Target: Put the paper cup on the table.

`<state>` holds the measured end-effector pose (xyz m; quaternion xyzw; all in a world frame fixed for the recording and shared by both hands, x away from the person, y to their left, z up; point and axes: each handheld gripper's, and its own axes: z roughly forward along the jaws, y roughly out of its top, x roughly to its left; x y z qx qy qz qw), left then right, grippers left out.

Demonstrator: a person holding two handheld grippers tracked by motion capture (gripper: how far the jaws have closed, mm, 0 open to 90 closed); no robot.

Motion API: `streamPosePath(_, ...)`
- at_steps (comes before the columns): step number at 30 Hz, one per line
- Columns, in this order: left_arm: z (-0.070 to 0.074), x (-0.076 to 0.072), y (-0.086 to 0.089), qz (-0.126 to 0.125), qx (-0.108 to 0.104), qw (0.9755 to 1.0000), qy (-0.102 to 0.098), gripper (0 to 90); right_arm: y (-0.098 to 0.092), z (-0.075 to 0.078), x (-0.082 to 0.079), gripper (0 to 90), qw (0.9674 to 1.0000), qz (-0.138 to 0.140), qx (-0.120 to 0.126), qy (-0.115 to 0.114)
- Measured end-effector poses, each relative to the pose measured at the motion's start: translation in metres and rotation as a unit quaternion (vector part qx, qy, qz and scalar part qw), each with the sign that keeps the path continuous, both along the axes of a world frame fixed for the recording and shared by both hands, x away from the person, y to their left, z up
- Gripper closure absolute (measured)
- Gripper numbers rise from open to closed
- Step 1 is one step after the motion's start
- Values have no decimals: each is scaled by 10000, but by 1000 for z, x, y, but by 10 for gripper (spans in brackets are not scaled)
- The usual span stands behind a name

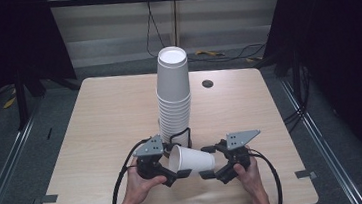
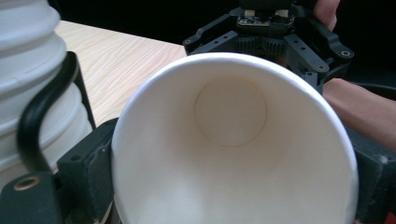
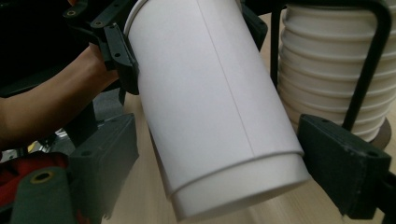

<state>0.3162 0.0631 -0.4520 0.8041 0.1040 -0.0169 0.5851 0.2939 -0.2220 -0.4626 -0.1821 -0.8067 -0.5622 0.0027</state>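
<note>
I see a single paper cup (image 1: pixel 193 159) lying sideways, empty, at 6 o'clock of the cup stack (image 1: pixel 173 95) on the surface (image 1: pixel 105 119). Left claw (image 1: pixel 177 175) is clamped on its rim; right claw (image 1: pixel 211 173) grips its base. Left gripper view shows the bare cup bottom; right gripper view shows the side seam.

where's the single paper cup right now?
High view: the single paper cup lies sideways at the table's near edge, between the left claw at its mouth and the right claw at its base, just before the cup stack.
</note>
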Motion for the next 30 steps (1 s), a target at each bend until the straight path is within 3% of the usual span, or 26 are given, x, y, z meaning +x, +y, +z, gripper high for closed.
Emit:
streamPosePath(4,3,1,2,23,111,9999,-7,95,-5,0,-1,133,9998,-70,182,-25)
streamPosePath(13,4,2,5,186,356,9991,141,95,-20,-1,-5,132,9984,-434,348,-59)
streamPosePath(16,5,1,6,187,441,9988,118,95,-25,-1,-7,132,9984,-411,358,-175)
streamPosePath(19,6,-2,9,195,491,9985,115,95,-28,1,-11,131,9970,-660,351,-205)
streamPosePath(24,11,-5,16,243,627,9977,75,94,-31,2,-14,131,9926,-1085,363,-399)
streamPosePath(26,11,-5,19,252,657,9975,100,93,-32,3,-16,131,9880,-1408,313,-549)
streamPosePath(28,12,-6,22,294,788,9964,98,93,-34,3,-15,131,9852,-1556,334,-632)
streamPosePath(30,11,-6,26,335,861,9957,106,93,-36,3,-16,131,9798,-1823,300,-769)
